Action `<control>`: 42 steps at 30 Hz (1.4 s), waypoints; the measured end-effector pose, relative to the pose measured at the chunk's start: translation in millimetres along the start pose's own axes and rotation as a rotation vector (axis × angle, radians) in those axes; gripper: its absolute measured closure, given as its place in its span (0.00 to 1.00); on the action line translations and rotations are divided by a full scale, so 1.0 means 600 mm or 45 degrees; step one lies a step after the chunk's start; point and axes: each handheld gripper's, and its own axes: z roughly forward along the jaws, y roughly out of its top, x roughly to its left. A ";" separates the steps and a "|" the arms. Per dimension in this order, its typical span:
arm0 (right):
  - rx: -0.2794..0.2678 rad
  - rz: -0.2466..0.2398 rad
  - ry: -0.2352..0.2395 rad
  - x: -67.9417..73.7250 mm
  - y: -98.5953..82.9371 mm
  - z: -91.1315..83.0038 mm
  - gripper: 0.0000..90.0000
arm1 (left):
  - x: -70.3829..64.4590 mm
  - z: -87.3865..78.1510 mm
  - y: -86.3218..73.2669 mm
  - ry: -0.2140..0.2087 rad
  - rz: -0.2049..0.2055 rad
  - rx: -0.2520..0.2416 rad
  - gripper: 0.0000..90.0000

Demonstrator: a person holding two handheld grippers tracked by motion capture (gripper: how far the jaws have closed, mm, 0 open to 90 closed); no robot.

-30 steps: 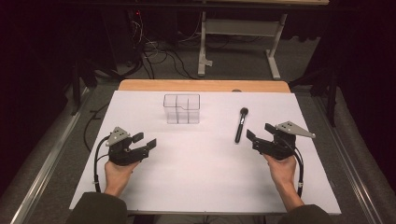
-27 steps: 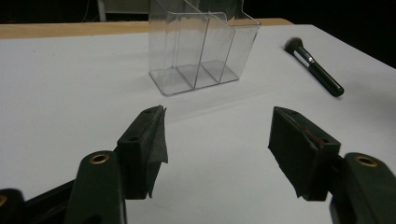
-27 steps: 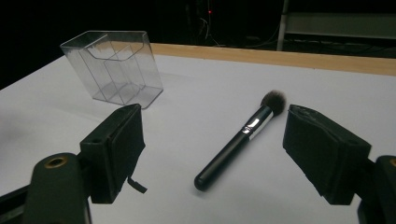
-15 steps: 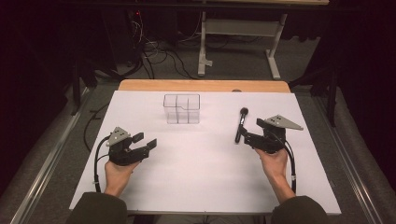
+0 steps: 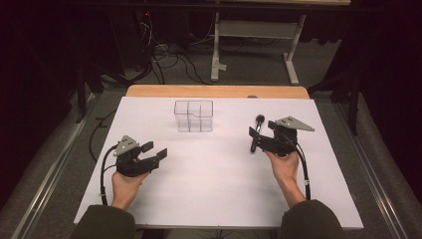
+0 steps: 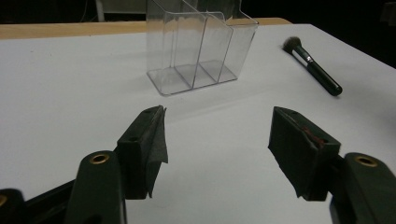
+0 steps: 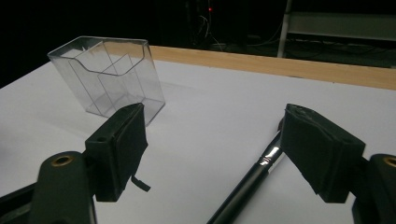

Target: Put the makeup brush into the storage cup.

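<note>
A makeup brush point(image 5: 257, 133) lies flat on the white table point(image 5: 209, 189), to the right of the clear three-slot organizer point(image 5: 193, 116) and well apart from it, not yet lifted. The right gripper point(image 5: 254, 138) sits at the brush with its jaws spread wide, the handle running between them, nothing pinched. The left gripper point(image 5: 154, 152) rests on the near left side of the organizer, jaws also spread and empty. The organizer holds nothing; judging by this, grasping and placing both remain.
</note>
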 end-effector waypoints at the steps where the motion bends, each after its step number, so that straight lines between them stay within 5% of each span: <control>1: 0.006 -0.004 -0.002 0.000 0.001 0.002 0.28 | 0.000 0.000 0.000 0.000 0.000 0.000 0.41; 25: 0.082 -0.025 -0.081 -0.007 0.018 0.047 0.28 | -0.002 0.002 -0.001 0.002 0.001 0.004 0.41; 33: 0.155 -0.081 -0.123 -0.005 0.027 0.059 0.28 | -0.002 0.002 0.000 0.001 -0.004 0.006 0.41; 42: 0.242 -0.055 -0.130 -0.005 0.032 0.064 0.31 | -0.004 0.003 0.000 -0.001 -0.004 0.009 0.40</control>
